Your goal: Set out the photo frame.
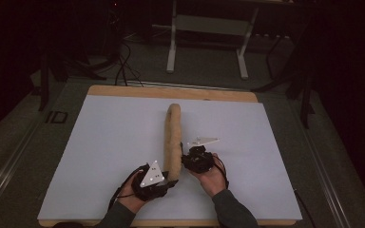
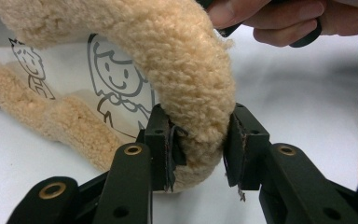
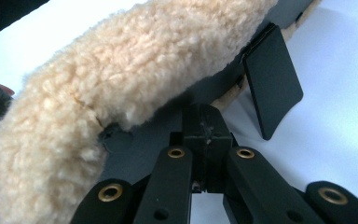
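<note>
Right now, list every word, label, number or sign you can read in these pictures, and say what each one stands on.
"ID": pale letters on the dark floor left of the table.
No words on the fleece strip: its pale lining carries only line drawings of cartoon children, no lettering.
No readable marks on the left gripper or the right gripper.

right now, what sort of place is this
Probably a recording workspace or lab, not a home: a wooden table covered with a plain white sheet, a dark floor with loose black cables, and a grey metal desk frame behind. A long tan fleece strap is the work piece.
</note>
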A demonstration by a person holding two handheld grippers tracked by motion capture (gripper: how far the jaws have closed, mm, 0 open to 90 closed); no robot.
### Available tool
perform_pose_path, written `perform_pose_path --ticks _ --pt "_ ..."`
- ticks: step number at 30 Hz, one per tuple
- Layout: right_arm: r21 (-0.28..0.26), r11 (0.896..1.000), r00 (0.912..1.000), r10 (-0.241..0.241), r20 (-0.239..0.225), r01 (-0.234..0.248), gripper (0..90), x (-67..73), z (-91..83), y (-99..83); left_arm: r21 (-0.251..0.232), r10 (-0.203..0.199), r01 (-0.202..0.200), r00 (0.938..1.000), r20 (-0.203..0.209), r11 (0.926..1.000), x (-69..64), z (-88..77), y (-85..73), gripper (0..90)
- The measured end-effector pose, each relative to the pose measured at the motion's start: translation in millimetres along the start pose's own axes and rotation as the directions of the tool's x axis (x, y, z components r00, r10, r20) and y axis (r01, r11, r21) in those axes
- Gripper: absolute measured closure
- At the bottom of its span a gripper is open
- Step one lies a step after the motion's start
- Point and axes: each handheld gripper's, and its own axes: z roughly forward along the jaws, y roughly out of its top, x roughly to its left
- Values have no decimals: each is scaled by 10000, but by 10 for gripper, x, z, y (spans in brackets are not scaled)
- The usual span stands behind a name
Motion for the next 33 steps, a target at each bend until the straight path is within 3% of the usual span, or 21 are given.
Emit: perform_pose_path --ticks 18,28,33 --pt "72 9993 9974 -374 -608 379 900 -34 -79 -74 -170 -241 237 9993 -281 9996 -68 66 42 660" --pt "159 9992 9978 -355 -552 365 900 -130 -182 -91 -392 -380 373 9991 -174 9985 -107 185 114 664" --pt "308 9980 9970 -537 -549 555 899 -107 -205 -114 -356 -413 408 9991 -122 9985 -103 185 109 655"
